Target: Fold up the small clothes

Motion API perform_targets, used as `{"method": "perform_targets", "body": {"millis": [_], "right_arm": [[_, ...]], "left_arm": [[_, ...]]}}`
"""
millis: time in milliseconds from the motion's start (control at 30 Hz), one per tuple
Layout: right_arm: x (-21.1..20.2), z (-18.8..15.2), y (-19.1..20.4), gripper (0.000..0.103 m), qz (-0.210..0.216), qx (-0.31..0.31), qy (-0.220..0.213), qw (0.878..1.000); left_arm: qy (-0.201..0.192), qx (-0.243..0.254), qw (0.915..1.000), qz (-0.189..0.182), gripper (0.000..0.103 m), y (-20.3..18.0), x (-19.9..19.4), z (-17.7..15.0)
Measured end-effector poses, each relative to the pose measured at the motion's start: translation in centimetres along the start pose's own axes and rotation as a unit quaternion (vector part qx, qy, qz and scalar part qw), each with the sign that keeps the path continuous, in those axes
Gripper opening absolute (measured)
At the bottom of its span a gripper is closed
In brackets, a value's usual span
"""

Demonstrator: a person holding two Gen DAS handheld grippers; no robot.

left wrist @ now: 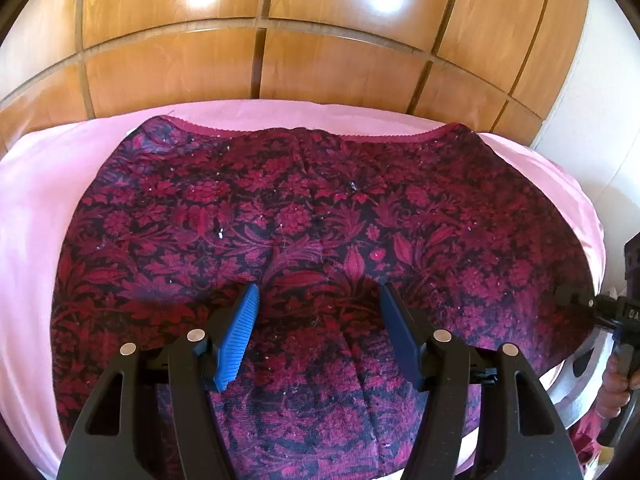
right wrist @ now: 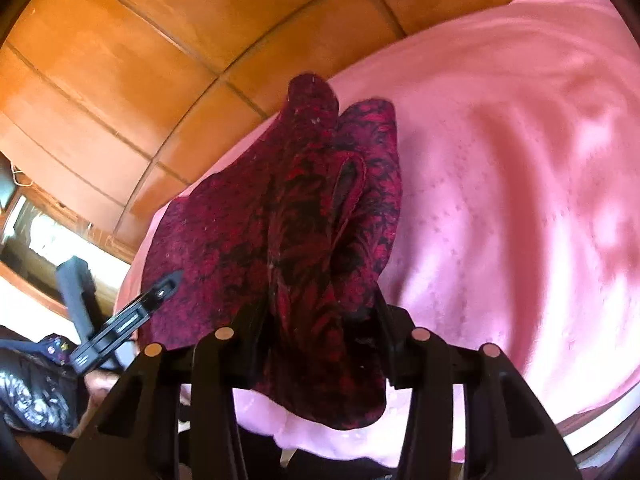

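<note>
On the pink sheet (left wrist: 32, 208) lies the red flowery cloth (left wrist: 304, 216), spread flat. Your left gripper (left wrist: 318, 306) hangs over its near part, jaws apart, holding nothing. Your right gripper (right wrist: 320, 320) pinches a bunched edge of the cloth. Wooden panels (left wrist: 340, 68) stand behind.

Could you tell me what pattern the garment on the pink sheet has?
The garment has a dark red floral print on black, clearest in the left wrist view.
</note>
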State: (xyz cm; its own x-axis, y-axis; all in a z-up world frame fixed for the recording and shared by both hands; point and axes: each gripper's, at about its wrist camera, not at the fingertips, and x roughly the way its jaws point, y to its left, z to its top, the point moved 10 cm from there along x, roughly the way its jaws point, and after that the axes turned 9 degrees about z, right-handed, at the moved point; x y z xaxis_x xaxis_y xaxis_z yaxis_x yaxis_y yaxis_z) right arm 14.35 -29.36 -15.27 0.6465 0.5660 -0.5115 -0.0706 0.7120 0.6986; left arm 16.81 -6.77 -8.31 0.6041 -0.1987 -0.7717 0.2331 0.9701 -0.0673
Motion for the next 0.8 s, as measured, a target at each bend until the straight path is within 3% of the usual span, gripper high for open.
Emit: {"method": "perform_targets", "body": {"millis": [67,133,267,400,800], "right_arm": [[1.4,-1.0,-1.2,0.068,0.001,0.020,0.029,0.999],[1.9,-1.3,-1.5,0.069,0.002,0.014,0.029,0.999],[1.5,-0.9,-0.7,0.047,-0.012,0.008,0.013,1.000],[0.6,-0.8,0.8,0.038,-0.022,-0.014,0.007,1.000],[0.4,1.5,12.2,0.032,0.036,-0.110,-0.019,0.993]], "left_arm": [[-0.001,-0.002,1.0000,-0.002,0.061,0.0,0.1,0.1],[-0.001,-0.001,1.0000,0.001,0.061,0.0,0.0,0.1],[-0.004,-0.004,1.0000,0.003,0.061,0.0,-0.1,0.2],[-0.009,-0.005,0.9999,0.001,0.061,-0.1,-0.2,0.1],[-0.016,-0.030,0.9989,-0.033,0.061,0.8,-0.8,-0.3]]}}
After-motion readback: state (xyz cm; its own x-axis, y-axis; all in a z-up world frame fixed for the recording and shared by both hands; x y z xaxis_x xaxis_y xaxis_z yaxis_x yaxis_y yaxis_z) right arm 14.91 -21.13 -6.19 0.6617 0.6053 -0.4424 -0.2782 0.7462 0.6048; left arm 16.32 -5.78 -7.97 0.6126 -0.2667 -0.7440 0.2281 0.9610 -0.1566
